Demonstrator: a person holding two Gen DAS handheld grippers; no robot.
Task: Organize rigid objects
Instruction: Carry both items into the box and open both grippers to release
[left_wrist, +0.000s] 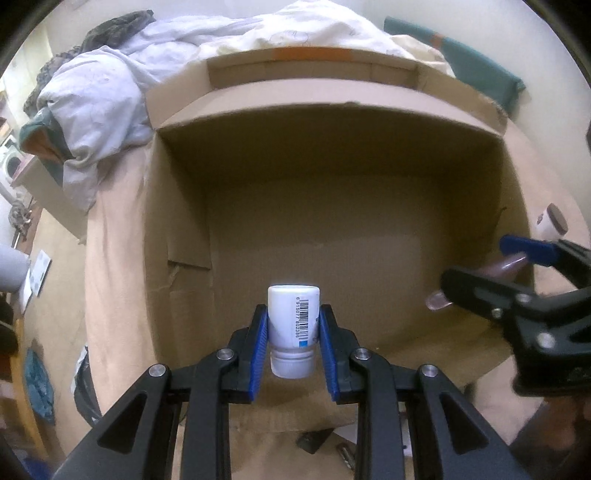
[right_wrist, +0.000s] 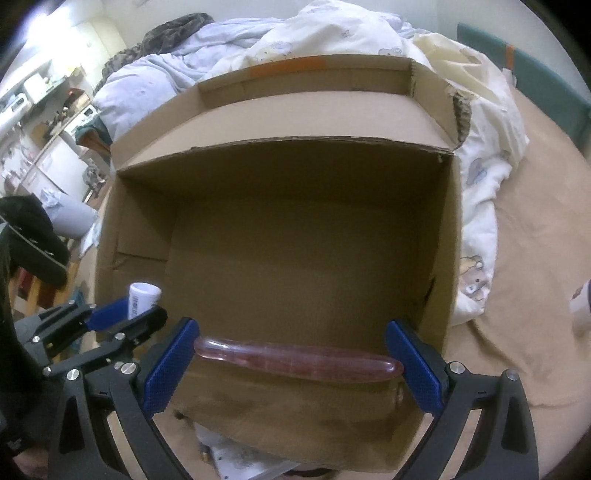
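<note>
Above an open cardboard box (left_wrist: 332, 206) on a bed: left gripper (left_wrist: 293, 328) fingers clamped on a white bottle (left_wrist: 293, 325); right gripper (right_wrist: 295, 363) fingers clamped endwise on a pink tube (right_wrist: 295, 360).

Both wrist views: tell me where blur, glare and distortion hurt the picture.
Left wrist view: the white bottle is sharp, its top glaring; the right gripper is motion-smeared; the cardboard box bulges with fisheye curvature. Right wrist view: the pink translucent piece is slightly soft, and the box interior is dim.
</note>
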